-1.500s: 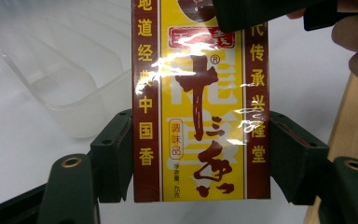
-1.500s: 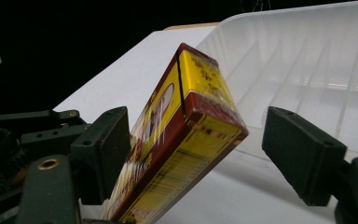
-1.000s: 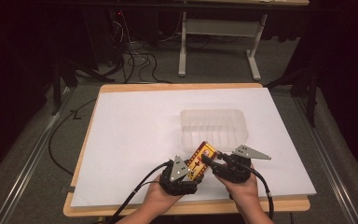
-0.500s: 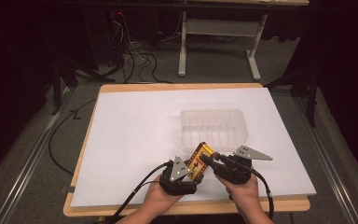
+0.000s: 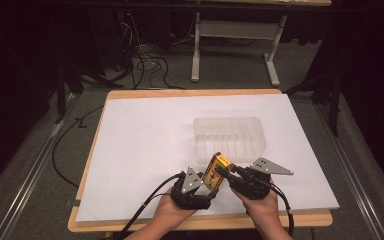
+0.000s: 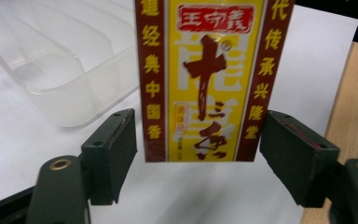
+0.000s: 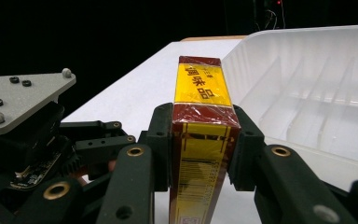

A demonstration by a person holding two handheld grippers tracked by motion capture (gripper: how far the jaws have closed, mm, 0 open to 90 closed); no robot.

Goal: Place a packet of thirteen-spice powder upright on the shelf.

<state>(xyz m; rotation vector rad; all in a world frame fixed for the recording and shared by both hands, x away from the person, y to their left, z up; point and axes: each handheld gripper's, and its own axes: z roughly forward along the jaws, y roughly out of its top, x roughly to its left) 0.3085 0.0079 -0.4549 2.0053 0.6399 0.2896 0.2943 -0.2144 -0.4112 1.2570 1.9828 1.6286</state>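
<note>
A: Right gripper (image 5: 223, 172) first. Jaw state?
B: Closed on the narrow sides of a yellow and dark red cardboard box with red Chinese lettering, wrapped in clear film (image 7: 203, 135). Both black pads flat against it in the right gripper view. Barcode strip facing that camera.

A: Left gripper (image 5: 209, 187)?
B: Spread wide, holding nothing. In the left gripper view a gap on either side between the pads (image 6: 113, 151) and the box (image 6: 204, 79). Box hanging between and beyond the jaws, printed broad face toward the camera, lower edge above the paper.

A: Position of the box on the table?
B: High view: box (image 5: 215, 171) tilted, raised off the surface, between the two grippers near the front edge. Just in front of a clear, ribbed, rectangular plastic tray (image 5: 229, 136); not inside it. Contact with tray rim: cannot tell.

A: Hands?
B: Left hand (image 5: 172, 212) and right hand (image 5: 260, 210) entering from the bottom edge, close together. Black cables trailing from each gripper.

A: Surroundings?
B: White paper sheet (image 5: 145, 145) over a wooden tabletop (image 5: 200, 222). Tray empty. Dark floor, loose cables (image 5: 145, 65) and a grey table frame (image 5: 235, 37) behind.
</note>
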